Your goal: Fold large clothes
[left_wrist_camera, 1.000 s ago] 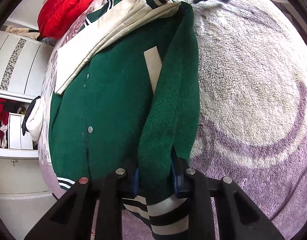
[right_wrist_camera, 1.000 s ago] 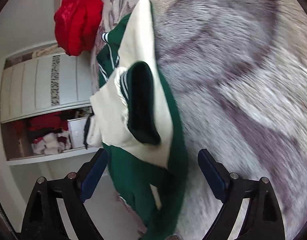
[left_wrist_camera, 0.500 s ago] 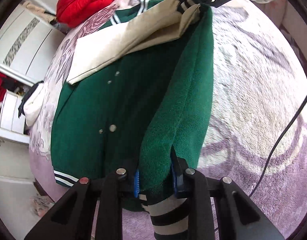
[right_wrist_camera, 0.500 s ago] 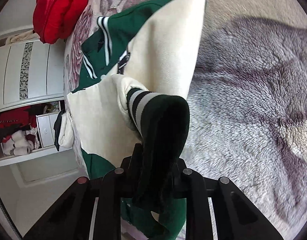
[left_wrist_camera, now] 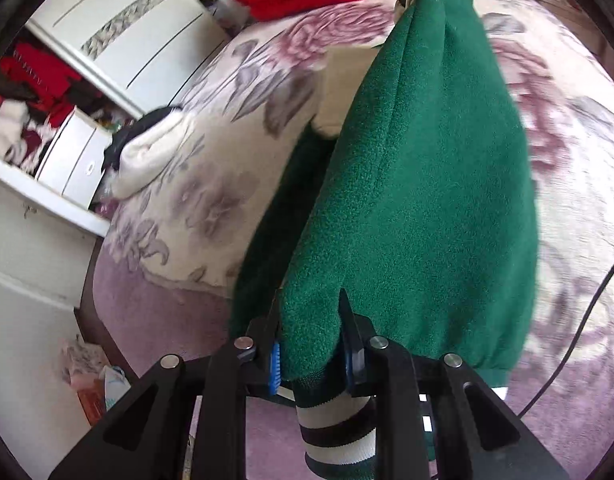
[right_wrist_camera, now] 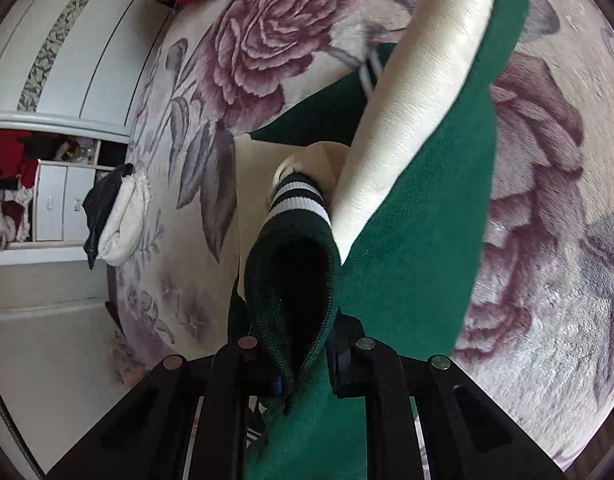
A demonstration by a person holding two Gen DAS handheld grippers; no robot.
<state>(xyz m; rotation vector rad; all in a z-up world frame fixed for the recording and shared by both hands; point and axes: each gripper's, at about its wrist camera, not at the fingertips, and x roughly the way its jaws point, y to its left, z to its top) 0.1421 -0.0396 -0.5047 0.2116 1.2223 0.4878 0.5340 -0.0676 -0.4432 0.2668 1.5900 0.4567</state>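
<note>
Both hand-held grippers hold the green jacket (left_wrist_camera: pixel 419 184) up off the bed (left_wrist_camera: pixel 195 184): the left hand-held gripper (left_wrist_camera: pixel 311 354) is clamped narrow on the fleece body just above the striped hem, while the jaws of the right hand-held gripper (right_wrist_camera: pixel 303 364) have just been closing and now pinch the striped cuff (right_wrist_camera: pixel 295 204) and the green cloth beside it. To fold well, I judge the two should carry at even height with the cloth taut between them, so the cream sleeve (right_wrist_camera: pixel 419 92) hangs straight and the edge lands square.
</note>
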